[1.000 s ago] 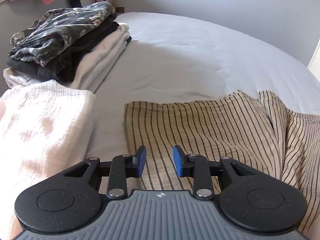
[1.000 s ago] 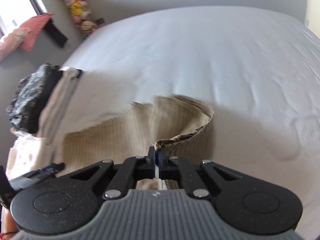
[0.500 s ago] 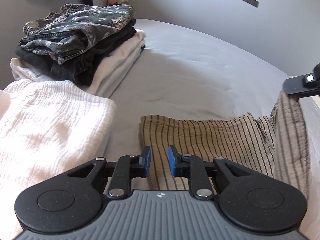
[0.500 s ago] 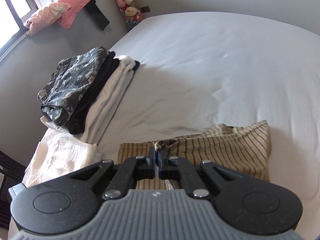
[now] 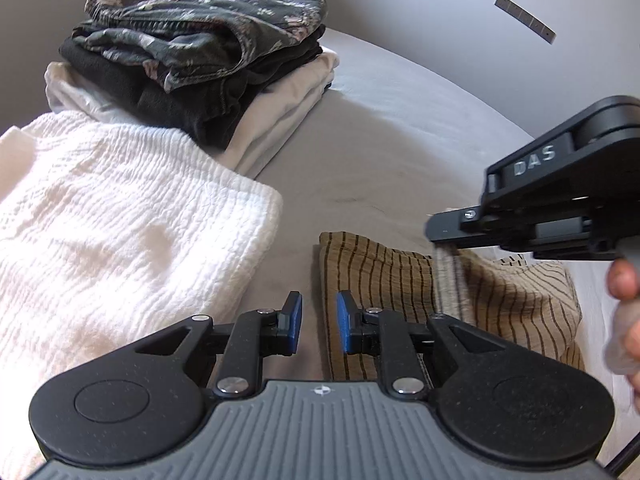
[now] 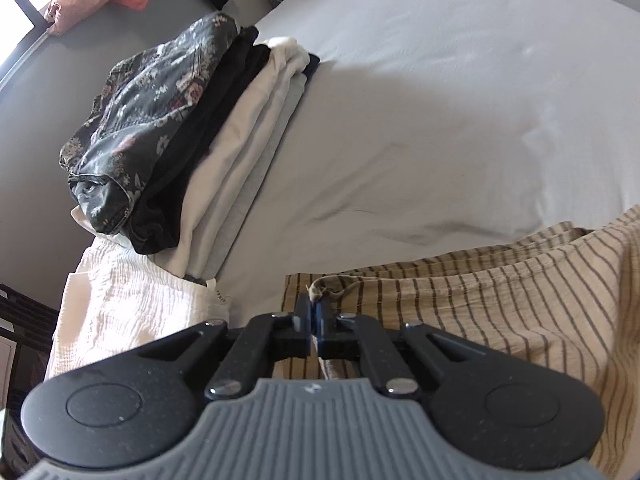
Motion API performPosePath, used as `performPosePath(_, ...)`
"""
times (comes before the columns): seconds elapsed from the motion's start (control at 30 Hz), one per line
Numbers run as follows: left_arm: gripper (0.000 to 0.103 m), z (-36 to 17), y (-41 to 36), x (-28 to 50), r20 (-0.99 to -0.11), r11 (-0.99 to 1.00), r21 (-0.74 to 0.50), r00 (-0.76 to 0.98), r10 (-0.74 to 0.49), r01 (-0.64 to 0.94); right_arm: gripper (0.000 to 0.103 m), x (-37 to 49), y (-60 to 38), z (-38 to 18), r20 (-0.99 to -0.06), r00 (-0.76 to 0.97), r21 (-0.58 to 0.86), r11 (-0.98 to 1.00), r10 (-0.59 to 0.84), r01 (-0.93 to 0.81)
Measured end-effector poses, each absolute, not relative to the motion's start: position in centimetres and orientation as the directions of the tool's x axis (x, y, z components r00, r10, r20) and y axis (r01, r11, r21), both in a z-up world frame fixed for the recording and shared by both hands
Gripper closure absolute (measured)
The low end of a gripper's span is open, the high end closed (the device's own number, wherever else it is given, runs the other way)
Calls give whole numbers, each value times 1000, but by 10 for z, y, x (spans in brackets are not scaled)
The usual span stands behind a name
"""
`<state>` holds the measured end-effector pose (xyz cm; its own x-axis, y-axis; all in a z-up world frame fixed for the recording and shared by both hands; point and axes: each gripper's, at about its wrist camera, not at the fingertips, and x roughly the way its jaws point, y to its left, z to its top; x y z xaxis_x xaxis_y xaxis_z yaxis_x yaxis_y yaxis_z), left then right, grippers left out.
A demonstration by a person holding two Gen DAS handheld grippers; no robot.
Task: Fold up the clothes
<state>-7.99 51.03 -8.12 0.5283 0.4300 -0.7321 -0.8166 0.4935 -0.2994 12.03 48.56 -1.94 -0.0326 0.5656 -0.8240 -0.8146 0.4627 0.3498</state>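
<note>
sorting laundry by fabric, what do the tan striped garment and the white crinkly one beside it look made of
The tan garment with thin dark stripes looks like light woven cotton or a linen blend: matte, softly crumpled, faintly crinkled weave. The white crinkly folded garment looks like cotton gauze or muslin: puckered ridges, matte, slightly sheer. Neither fibre can be confirmed by look.

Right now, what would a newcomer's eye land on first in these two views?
Probably the tan striped garment lying on the grey bed, with the right gripper shut on a pinch of its edge and the left gripper open just over its near corner. Next, the stack of folded clothes topped by a dark floral piece at the bed's far left, and the white crinkled cloth in front of it.
</note>
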Motion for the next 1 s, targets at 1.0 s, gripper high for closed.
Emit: performPosePath(1.0, 68, -74, 494, -75, -718, 584, -399, 637, 281, -707, 72, 116, 373, -3, -809, -50, 356, 420, 586, -835)
